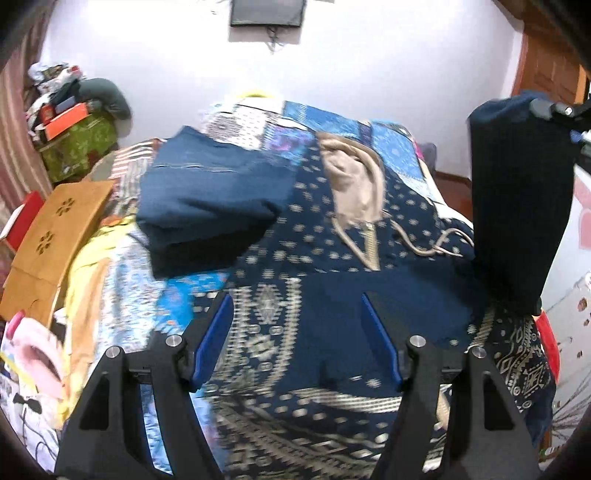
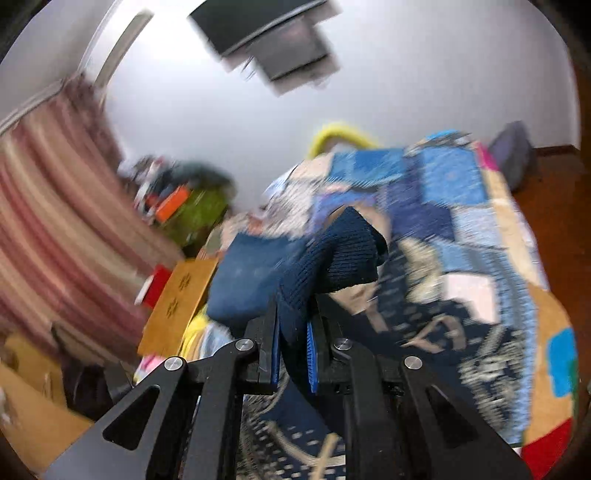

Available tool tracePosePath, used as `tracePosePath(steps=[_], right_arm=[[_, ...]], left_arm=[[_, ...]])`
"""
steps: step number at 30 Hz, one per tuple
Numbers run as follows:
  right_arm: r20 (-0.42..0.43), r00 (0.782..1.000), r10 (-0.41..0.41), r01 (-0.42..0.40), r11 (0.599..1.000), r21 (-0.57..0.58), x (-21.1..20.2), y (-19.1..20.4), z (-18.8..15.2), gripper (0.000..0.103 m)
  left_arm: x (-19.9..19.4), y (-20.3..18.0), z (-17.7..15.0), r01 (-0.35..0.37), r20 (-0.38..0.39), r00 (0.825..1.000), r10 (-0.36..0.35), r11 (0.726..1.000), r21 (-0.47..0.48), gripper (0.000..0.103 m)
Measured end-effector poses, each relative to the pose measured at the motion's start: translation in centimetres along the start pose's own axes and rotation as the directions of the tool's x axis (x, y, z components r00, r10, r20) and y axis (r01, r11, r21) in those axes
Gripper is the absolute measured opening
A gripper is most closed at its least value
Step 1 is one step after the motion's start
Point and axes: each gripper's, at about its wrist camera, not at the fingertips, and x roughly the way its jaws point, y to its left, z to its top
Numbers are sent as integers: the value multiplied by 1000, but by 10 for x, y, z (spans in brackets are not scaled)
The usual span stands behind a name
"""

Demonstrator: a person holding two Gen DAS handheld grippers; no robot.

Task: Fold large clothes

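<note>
A dark screen [image 1: 266, 13] hangs high on the white wall [image 1: 177, 66], loose cables dangling beneath it. Striped pink curtains [image 2: 51, 206] cover the left side. Near the wall, a green patterned cloth [image 1: 83, 146] drapes some piece of furniture heaped with clutter, an orange box [image 1: 64, 118] among it. Beside the bed leans a tan cardboard panel [image 1: 55, 229] with flower-shaped cutouts, a red box [image 1: 22, 218] just behind. A wooden door [image 1: 546, 70] stands at far right.

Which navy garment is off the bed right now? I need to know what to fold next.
The navy knit garment, pinched in the right gripper and hanging. The folded navy garment lies on the bed.
</note>
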Motion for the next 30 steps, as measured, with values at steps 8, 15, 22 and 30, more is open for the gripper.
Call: tracePosePath(steps=[8,15,22,30], right_arm=[[-338,941,-14,-14,997,-82,128,36,-69,10],[-523,848,-90,35,993,-115,196,36,-120,13],[-700,703,-122,22,988,-150,223,35,-156,36],[-676,714,-182,-41,953,-300,194,55,-165,44]], left_arm=[[-13,67,-22,-61,-11,998,60,992,-110,73],[-5,96,-44,-67,-69,996,56,981,-182,73],[9,101,-55,-54,-116,993,29,974,-220,73],[25,95,-63,-25,-170,985,-17,970,-242,73]])
